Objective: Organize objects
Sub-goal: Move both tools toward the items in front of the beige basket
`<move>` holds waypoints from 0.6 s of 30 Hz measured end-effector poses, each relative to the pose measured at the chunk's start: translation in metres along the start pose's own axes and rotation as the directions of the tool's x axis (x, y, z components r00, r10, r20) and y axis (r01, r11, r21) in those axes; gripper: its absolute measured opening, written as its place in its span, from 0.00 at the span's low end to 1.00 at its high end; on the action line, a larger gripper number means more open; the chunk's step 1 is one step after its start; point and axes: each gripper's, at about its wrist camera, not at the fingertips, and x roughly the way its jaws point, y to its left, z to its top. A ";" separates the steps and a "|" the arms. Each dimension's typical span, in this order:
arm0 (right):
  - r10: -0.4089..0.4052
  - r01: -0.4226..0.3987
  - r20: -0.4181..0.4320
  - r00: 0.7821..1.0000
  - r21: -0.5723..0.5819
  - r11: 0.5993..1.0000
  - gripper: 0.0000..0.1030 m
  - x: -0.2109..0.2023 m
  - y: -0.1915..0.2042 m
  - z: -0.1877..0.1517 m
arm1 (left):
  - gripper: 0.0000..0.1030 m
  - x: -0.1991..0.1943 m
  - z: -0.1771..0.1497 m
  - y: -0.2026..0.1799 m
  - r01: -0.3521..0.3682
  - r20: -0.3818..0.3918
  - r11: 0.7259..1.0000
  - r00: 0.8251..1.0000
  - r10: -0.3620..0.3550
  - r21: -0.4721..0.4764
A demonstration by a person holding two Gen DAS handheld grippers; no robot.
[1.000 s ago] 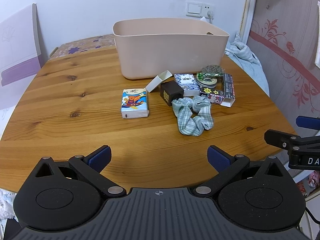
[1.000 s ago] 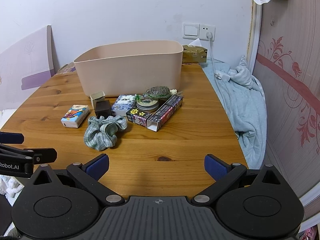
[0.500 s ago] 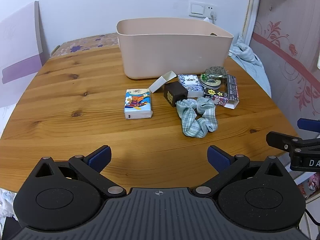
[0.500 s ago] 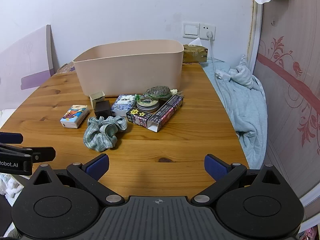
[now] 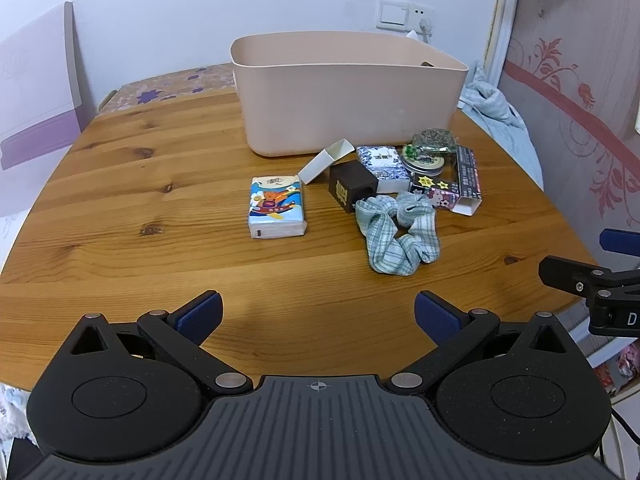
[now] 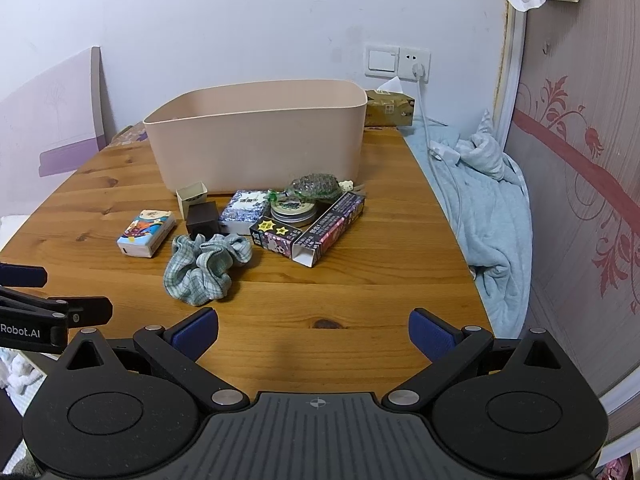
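Pale pink oval plastic bin (image 5: 348,96): standing upright toward the far side of the round pine-plank table (image 5: 120,200), mouth open; its contents are not showing from these angles.

Cluster lying just in front of the bin:
- cartoon-printed tissue packet (image 5: 277,207), sitting flat and alone at the left end;
- small white open-ended carton (image 5: 326,162), tilting against the bin's base;
- dark brown cube box (image 5: 352,186), touching a blue-and-white patterned box (image 5: 383,163);
- round metal tin (image 5: 423,163) with a greenish turtle figure (image 5: 434,138) resting partly on it;
- long black-and-pink printed carton (image 5: 450,186), one end open;
- green-and-white checked fabric scrunchie (image 5: 400,234), lying nearest the cameras and touching the cube box.

Open room: bare wood is stretching across the table's left half and the whole near strip up to the curved edge. A light blue blanket (image 6: 492,208) is bunching along the right edge.

Left hand-held gripper (image 5: 318,314): hovering over the near edge, blue pads spread wide, holding and touching nothing. Right hand-held gripper (image 6: 314,330): likewise gaping wide and empty, over the near right part of the table.
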 end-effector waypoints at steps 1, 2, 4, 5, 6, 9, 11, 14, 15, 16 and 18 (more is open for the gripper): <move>0.003 -0.003 0.000 1.000 0.001 1.000 1.00 0.001 0.000 0.000 | 1.00 0.000 0.000 0.001 0.000 0.002 1.000 1.000 0.000 -0.004; 0.006 -0.006 0.000 1.000 0.004 1.000 1.00 0.001 0.000 0.001 | 1.00 0.001 0.000 0.002 0.001 0.005 1.000 1.000 -0.001 -0.008; 0.016 -0.016 -0.003 1.000 0.009 1.000 1.00 0.003 0.001 0.002 | 1.00 0.001 0.002 0.005 -0.001 0.009 1.000 1.000 0.001 -0.012; 0.019 -0.019 -0.003 1.000 0.011 1.000 1.00 0.004 0.002 0.003 | 1.00 0.002 0.003 0.006 -0.003 0.009 1.000 1.000 0.003 -0.012; 0.024 -0.024 -0.004 1.000 0.011 1.000 1.00 0.005 0.003 0.004 | 1.00 0.003 0.004 0.008 -0.005 0.009 1.000 1.000 0.005 -0.013; 0.032 -0.032 -0.005 0.999 0.012 0.999 1.00 0.008 0.005 0.006 | 1.00 0.006 0.007 0.012 -0.005 0.004 1.000 1.000 0.005 -0.017; 0.035 -0.035 -0.005 0.999 0.014 0.999 1.00 0.011 0.006 0.008 | 1.00 0.009 0.010 0.014 -0.004 -0.001 1.000 1.000 0.004 -0.017; 0.039 -0.039 -0.003 0.999 0.017 0.999 1.00 0.014 0.008 0.012 | 1.00 0.013 0.013 0.016 -0.006 -0.007 1.000 1.000 0.006 -0.009; 0.039 -0.039 -0.004 0.999 0.017 0.999 1.00 0.016 0.009 0.012 | 1.00 0.014 0.014 0.017 -0.006 -0.010 1.000 1.000 0.005 -0.007; 0.039 -0.039 -0.006 0.999 0.016 0.999 1.00 0.017 0.009 0.013 | 1.00 0.015 0.015 0.018 -0.009 -0.011 1.000 1.000 0.008 -0.010; 0.039 -0.039 -0.012 0.999 0.014 0.999 1.00 0.021 0.011 0.014 | 1.00 0.017 0.016 0.020 -0.005 -0.013 1.000 1.000 0.005 -0.008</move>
